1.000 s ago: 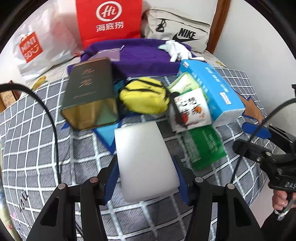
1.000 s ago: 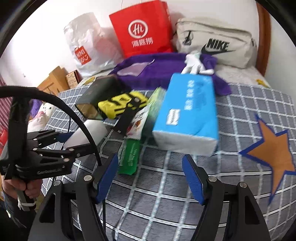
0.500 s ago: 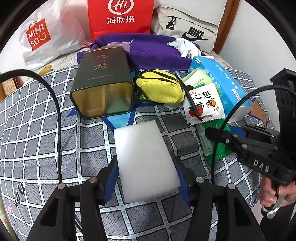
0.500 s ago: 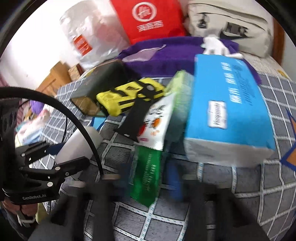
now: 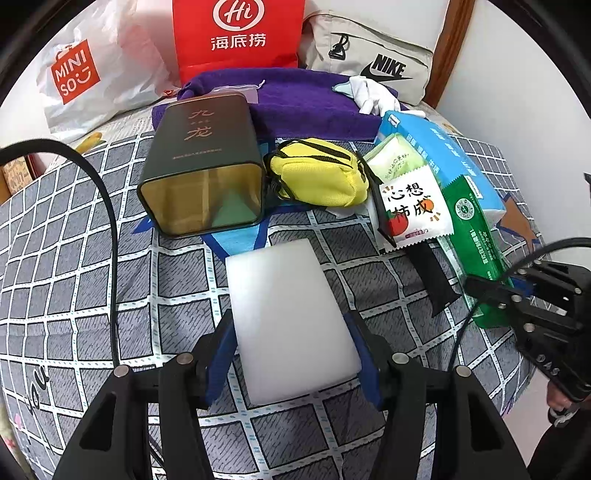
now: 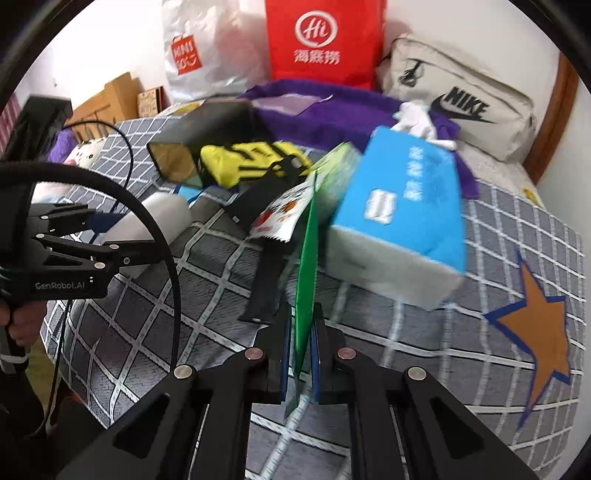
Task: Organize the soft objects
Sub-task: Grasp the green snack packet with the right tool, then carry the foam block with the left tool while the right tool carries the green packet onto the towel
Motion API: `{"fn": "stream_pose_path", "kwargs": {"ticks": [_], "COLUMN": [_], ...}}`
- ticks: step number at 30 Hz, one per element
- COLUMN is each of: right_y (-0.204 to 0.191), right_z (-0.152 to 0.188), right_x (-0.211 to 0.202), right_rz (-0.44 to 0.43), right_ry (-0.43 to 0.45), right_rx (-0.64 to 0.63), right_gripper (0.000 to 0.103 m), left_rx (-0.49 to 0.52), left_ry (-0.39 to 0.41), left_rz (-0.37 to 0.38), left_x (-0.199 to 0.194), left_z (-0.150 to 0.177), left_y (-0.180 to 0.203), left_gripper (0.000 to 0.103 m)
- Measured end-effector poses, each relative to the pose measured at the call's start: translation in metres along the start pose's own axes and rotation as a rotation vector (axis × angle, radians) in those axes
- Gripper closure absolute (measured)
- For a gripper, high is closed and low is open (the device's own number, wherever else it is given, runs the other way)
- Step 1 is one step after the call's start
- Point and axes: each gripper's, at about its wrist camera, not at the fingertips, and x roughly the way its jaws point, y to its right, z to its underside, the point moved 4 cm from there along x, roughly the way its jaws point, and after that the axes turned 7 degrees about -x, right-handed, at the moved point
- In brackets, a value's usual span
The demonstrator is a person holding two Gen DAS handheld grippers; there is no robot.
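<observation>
My left gripper [image 5: 291, 328] is shut on a white foam block [image 5: 288, 314] and holds it over the checked bedspread [image 5: 92, 295]. My right gripper [image 6: 300, 325] is shut on the edge of a flat green packet [image 6: 306, 266], which stands on edge between the blue pads. In the left wrist view the green packet [image 5: 476, 236] lies at the right, with the right gripper [image 5: 517, 295] on its near end. A yellow pouch [image 5: 317, 173], a white snack packet [image 5: 413, 210] and a blue tissue pack [image 5: 443, 147] lie behind.
A dark green tin [image 5: 203, 166] lies on its side at the left. A purple towel [image 5: 306, 99], white glove [image 5: 373, 92], red bag [image 5: 236, 33], Miniso bag [image 5: 92, 74] and Nike bag [image 5: 369, 55] line the back. A black strap [image 6: 266, 273] lies beside the packet.
My right gripper has moved in to the green packet and shut on its edge, tilting it upright. My left gripper still holds the foam block, shifted slightly.
</observation>
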Motion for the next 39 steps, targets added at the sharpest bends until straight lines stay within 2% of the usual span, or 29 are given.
{"fn": "stream_pose_path", "kwargs": {"ticks": [4,7,12,16,22,30,39], "right_y": [-0.006,-0.002,0.0,0.005,0.008,0.021,0.033], "right_z": [-0.004,-0.01,-0.016,-0.018,-0.027,-0.049,-0.068], "right_x": [0.018,0.024,0.003,-0.017,-0.034,-0.041,-0.035], "right_rz": [-0.012,-0.02,0.009,-0.03,-0.031,-0.048,-0.049], "right_ry": [-0.009,0.006,0.066,0.092,0.121,0.155,0.157], "right_rx": [0.014,0.05,0.023,0.044,0.041,0.059,0.084], "right_gripper": [0.092,0.097,0.097,0.097,0.097,0.097,0.097], "left_rx": [-0.011,-0.023,-0.031,-0.036,-0.051,-0.055,-0.054], "left_ry": [0.004,0.016,0.049,0.06,0.088,0.139,0.151], "left_rz": [0.009,0.019,0.039,0.057,0.074,0.069,0.058], "left_x": [0.001,0.001,-0.012,-0.023,-0.04,-0.06,-0.061], "left_z": [-0.002,-0.005,-0.015,-0.024,-0.034,-0.052,-0.078], "left_y": [-0.001,-0.003,-0.007,-0.009,-0.013,-0.017,-0.021], "left_gripper": [0.045,0.048,0.05,0.05,0.05,0.05,0.05]}}
